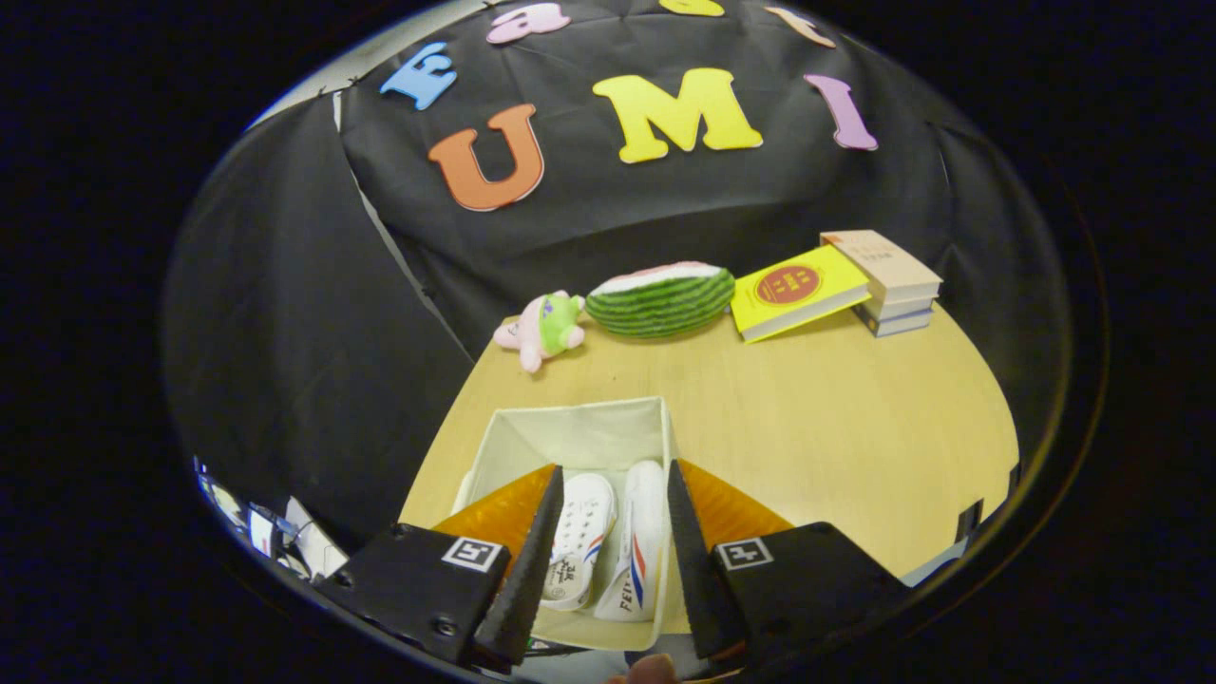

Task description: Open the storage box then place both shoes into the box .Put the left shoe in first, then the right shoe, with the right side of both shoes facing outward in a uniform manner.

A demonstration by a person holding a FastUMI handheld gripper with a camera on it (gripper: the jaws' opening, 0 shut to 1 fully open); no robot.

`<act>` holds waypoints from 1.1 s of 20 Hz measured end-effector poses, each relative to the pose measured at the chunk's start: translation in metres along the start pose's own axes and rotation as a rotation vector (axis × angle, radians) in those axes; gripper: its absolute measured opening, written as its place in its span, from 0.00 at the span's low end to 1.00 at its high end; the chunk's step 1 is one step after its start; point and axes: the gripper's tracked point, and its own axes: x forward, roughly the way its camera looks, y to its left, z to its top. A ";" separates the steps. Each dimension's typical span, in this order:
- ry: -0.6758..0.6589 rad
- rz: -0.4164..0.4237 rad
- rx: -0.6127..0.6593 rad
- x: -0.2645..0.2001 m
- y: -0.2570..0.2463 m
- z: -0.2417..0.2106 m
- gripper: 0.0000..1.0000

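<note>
Gripper (613, 560) fingers stand wide apart and hold nothing. Both white shoes (581, 541) lie side by side in the open storage box (570, 427), between the fingers, pointing away, long ways along them.

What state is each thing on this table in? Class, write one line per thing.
Storage box: open, holding both shoes.
Left-hand shoe: in the box, sole down.
Right-hand shoe: in the box, tipped on its side.
Tongs: open above the box, gripping nothing.
Yellow book: closed, leaning on the book stack.
</note>
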 end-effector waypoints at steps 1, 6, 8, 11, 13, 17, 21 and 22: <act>-0.023 0.004 -0.009 -0.004 -0.002 0.003 0.68; -0.191 -0.037 -0.053 -0.037 -0.027 0.036 0.81; -0.280 -0.055 -0.069 -0.053 -0.039 0.049 0.81; -0.445 -0.096 -0.106 -0.084 -0.063 0.070 0.84; -0.540 -0.135 -0.144 -0.106 -0.079 0.078 0.94; -0.665 -0.187 -0.161 -0.151 -0.093 0.063 1.00; -0.704 -0.182 -0.176 -0.169 -0.094 0.047 1.00; -0.717 -0.179 -0.186 -0.164 -0.099 0.044 1.00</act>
